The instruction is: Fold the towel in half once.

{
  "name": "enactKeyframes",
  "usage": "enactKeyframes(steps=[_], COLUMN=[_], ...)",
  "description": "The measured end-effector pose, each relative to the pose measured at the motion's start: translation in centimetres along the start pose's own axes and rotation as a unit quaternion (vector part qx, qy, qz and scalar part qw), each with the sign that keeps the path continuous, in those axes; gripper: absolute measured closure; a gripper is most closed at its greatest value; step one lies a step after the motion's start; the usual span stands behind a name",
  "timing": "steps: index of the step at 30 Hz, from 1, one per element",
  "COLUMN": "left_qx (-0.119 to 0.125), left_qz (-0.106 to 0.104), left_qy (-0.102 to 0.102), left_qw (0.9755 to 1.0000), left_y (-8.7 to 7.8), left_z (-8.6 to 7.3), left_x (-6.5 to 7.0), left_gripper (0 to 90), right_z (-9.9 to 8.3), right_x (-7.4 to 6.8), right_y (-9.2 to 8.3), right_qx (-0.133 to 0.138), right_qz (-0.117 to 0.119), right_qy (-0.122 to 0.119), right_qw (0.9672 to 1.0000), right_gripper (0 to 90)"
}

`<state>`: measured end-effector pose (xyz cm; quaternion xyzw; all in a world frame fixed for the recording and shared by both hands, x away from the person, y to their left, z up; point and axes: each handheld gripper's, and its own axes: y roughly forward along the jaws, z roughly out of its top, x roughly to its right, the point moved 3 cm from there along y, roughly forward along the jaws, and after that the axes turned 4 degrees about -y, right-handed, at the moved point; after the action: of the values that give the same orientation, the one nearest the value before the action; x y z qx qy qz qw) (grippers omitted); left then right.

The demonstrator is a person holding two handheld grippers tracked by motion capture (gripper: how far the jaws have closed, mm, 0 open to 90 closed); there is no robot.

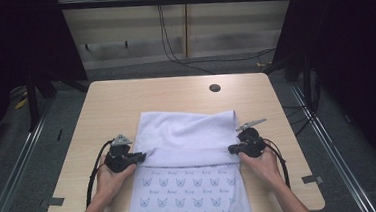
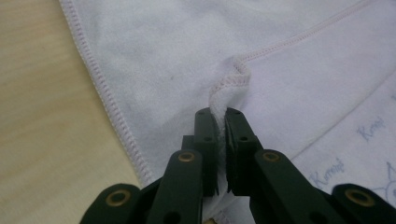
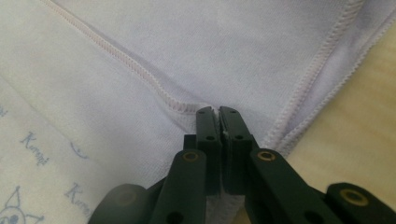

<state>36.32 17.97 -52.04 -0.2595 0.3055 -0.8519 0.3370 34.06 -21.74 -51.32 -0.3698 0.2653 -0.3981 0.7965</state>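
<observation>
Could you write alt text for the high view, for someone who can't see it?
A person's left gripper and right gripper each pinch a folded edge of a pale cloth on a wooden table, cat-face print nearest the person.

A light wooden table (image 1: 105, 99) carries a white printed cloth (image 1: 188, 131), partly folded over itself.

My high view looked forward and down from above my side of the table (image 1: 125, 98), taking in the whole top and the floor beyond. The left gripper view rode low behind its own jaws, very near the white printed cloth (image 2: 168, 51). The right gripper view sat equally near, facing the cloth's opposite edge. All three shared that cloth and the wooden tabletop.
</observation>
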Motion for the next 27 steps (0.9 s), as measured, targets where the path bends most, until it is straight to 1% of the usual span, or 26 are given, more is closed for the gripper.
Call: enactKeyframes(steps=[1, 3, 5, 6, 7, 8, 9, 10, 12, 13, 14, 15, 16, 17, 18, 19, 20, 21, 22, 23, 24, 25, 26, 27], left_qx=[0.002, 0.006, 0.011, 0.015, 0.017, 0.019, 0.023, 0.025, 0.026, 0.022, 0.027, 0.032, 0.03, 0.051, 0.073, 0.09, 0.109, 0.126, 0.143, 0.165, 0.182, 0.196, 0.208, 0.216], left_qz=[0.005, 0.004, 0.009, 0.008, 0.009, 0.01, 0.016, 0.016, 0.019, 0.022, 0.034, 0.044, 0.039, 0.031, 0.026, 0.023, 0.019, 0.02, 0.016, 0.011, 0.008, 0.006, 0.002, 0.0], left_qy=[-0.003, -0.019, -0.016, -0.021, -0.027, -0.031, -0.031, -0.034, -0.043, -0.046, -0.041, -0.036, -0.04, -0.053, -0.055, -0.054, -0.053, -0.044, -0.036, -0.028, -0.021, -0.017, -0.013, -0.004], left_qw=[1.0, 0.9998, 0.9998, 0.9996, 0.9995, 0.9993, 0.9991, 0.999, 0.9986, 0.9984, 0.9982, 0.9979, 0.998, 0.9968, 0.9955, 0.9942, 0.9924, 0.9909, 0.9889, 0.9858, 0.983, 0.9805, 0.9781, 0.9763], left_y=[0.3, 0.8, 1.3, 1.5, 1.7, 2.0, 2.5, 2.7, 3.4, 3.6, 3.7, 3.7, 3.5, 3.1, 2.2, 1.1, -0.2, -1.4, -2.6, -4.1, -5.3, -6.1, -7.1, -8.0], left_z=[0.3, 0.9, 1.5, 1.6, 1.8, 2.1, 2.5, 2.8, 3.6, 4.0, 4.3, 4.7, 5.1, 5.7, 6.4, 7.3, 8.2, 9.2, 10.2, 11.4, 12.2, 12.8, 13.4, 13.8], left_x=[-0.3, -0.7, -1.0, -1.1, -1.3, -1.4, -1.6, -1.7, -2.2, -2.4, -2.5, -2.6, -2.8, -2.8, -2.9, -3.1, -3.1, -3.0, -2.8, -2.3, -1.8, -1.5, -1.0, -0.4], left_gripper=[85.0, 85.0, 84.8, 84.8, 84.8, 84.8, 84.8, 84.8, 84.8, 84.8, 84.9, 85.3, 85.6, 85.7, 86.0, 86.1, 86.1, 86.2, 86.2, 86.2, 86.2, 86.2, 86.2, 86.1], right_z=[0.3, 1.0, 1.8, 2.3, 2.6, 3.1, 3.5, 4.0, 4.8, 5.2, 5.5, 5.8, 6.1, 6.4, 6.8, 7.4, 8.1, 8.9, 9.6, 10.4, 11.3, 12.0, 12.4, 12.9], right_x=[0.2, 0.9, 1.6, 2.1, 2.3, 2.6, 3.0, 3.5, 4.3, 4.7, 5.0, 5.3, 5.5, 5.7, 5.9, 6.1, 6.3, 6.4, 6.5, 6.5, 6.4, 6.2, 5.9, 5.6], right_y=[0.2, 0.7, 1.2, 1.5, 1.6, 2.0, 2.3, 2.6, 3.1, 3.3, 3.5, 3.7, 3.7, 3.5, 3.0, 2.0, 0.9, -0.4, -1.8, -3.3, -5.1, -6.4, -7.4, -8.6], right_qx=[0.001, 0.005, 0.004, 0.001, 0.001, 0.005, 0.007, 0.008, 0.01, 0.011, 0.014, 0.015, 0.015, 0.021, 0.042, 0.072, 0.095, 0.117, 0.142, 0.164, 0.187, 0.203, 0.214, 0.23], right_qz=[-0.004, -0.009, -0.018, -0.028, -0.033, -0.041, -0.047, -0.053, -0.061, -0.064, -0.066, -0.065, -0.069, -0.071, -0.059, -0.046, -0.041, -0.042, -0.036, -0.03, -0.03, -0.029, -0.03, -0.03], right_qy=[0.002, 0.009, 0.015, 0.015, 0.015, 0.015, 0.019, 0.028, 0.039, 0.05, 0.059, 0.062, 0.061, 0.063, 0.072, 0.076, 0.075, 0.072, 0.068, 0.065, 0.058, 0.051, 0.046, 0.039], right_qw=[1.0, 0.9999, 0.9997, 0.9995, 0.9993, 0.9991, 0.9987, 0.9982, 0.9973, 0.9966, 0.996, 0.9959, 0.9957, 0.9953, 0.9948, 0.9935, 0.9918, 0.9896, 0.9869, 0.9838, 0.9802, 0.9773, 0.9752, 0.972], right_gripper=[87.1, 87.1, 87.0, 87.0, 87.0, 87.0, 87.0, 87.0, 87.0, 86.9, 86.9, 87.0, 87.0, 87.0, 87.1, 87.1, 87.1, 87.1, 87.1, 87.1, 87.1, 87.1, 87.1, 87.1])
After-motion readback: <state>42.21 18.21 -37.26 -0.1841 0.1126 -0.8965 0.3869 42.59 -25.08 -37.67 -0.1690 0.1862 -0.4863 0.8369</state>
